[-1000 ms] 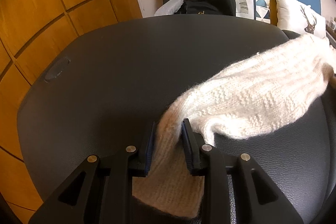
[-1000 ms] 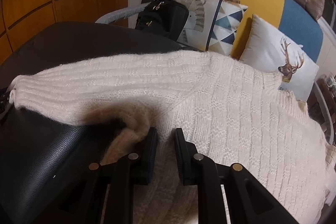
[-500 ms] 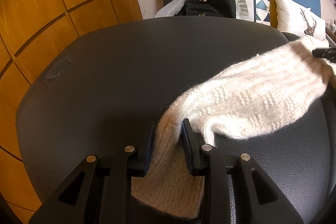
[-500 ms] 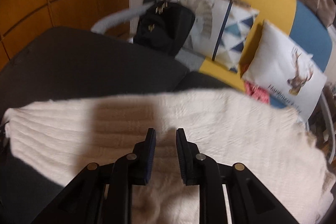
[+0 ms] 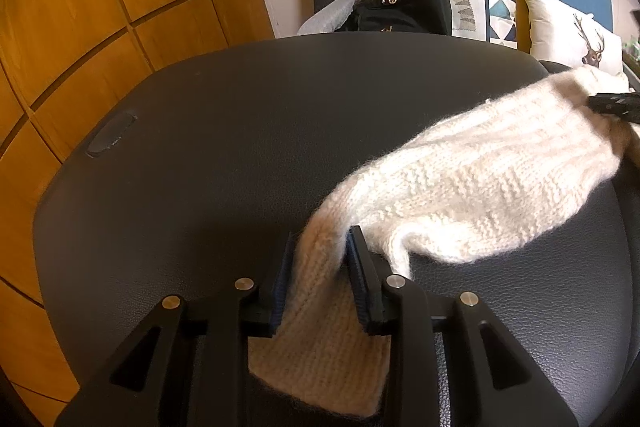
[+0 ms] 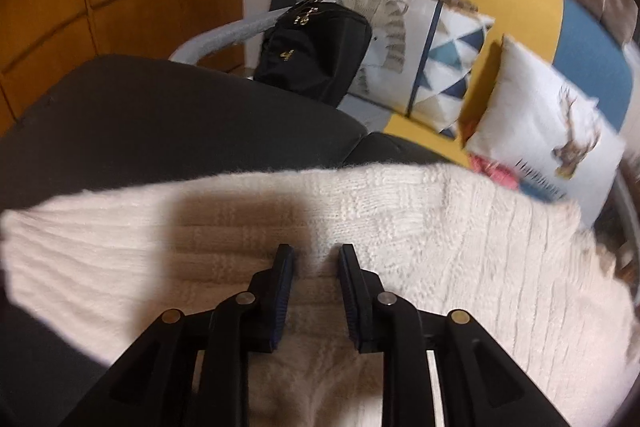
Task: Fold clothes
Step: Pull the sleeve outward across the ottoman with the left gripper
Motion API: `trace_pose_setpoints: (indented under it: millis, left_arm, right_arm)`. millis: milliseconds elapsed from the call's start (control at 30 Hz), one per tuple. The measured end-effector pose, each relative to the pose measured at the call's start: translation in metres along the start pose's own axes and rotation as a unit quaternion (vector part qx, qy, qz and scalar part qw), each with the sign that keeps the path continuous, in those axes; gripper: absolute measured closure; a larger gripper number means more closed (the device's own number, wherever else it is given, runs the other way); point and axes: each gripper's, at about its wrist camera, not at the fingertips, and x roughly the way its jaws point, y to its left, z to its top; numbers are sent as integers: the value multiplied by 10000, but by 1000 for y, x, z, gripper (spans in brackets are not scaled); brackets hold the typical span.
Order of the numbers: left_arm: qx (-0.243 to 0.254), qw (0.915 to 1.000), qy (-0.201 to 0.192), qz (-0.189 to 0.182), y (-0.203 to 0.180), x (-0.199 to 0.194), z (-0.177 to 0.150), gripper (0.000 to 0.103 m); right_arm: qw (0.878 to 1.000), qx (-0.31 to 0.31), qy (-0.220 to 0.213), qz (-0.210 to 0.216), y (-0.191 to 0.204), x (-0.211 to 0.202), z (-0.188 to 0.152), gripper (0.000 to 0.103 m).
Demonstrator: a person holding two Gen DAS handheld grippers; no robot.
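Nearest to me, the left gripper point(image 5: 320, 251) had its jaws clenched on the ribbed cuff end of a cream knitted sweater point(image 5: 472, 187), the cuff hanging out behind the pads point(image 5: 358, 267) while the sleeve ran away rightward across the black padded table point(image 5: 224, 147). The right gripper point(image 6: 316, 259) stood over the sweater's body point(image 6: 460, 247) with its jaws a little apart; whether any knit was caught between them I could not tell, for the fabric lay close under the tips and that view was blurred. The garment lay spread over the right side of the table, its far edge near the table's rim. Beyond it stood a sofa with a black handbag point(image 6: 316, 51), a triangle-patterned cushion point(image 6: 436, 67) and a deer cushion point(image 6: 552, 131).

It looked to me like a sleeve fold in hand. The next move would seem to call for carrying the held cuff over onto the body, keeping the soft knit from dragging or bunching.
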Motion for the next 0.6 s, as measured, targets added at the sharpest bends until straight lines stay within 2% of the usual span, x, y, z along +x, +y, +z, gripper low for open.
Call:
trace_pose_setpoints:
  millis: [167,367,600]
  left_arm:
    - [36,10000,-8,52,0,-1,0,72]
    - [79,9999,-27,97,0,1,0,72]
    - [148,9997,-47,183,-1,-1,-2,72]
  right_arm:
    - [9991,322,-152,251,-26,-40,-16,80]
    - [9983,477,296,-184,-68,-69,-74,80]
    - [9909,875,804,-632,-129,-104,-153,80]
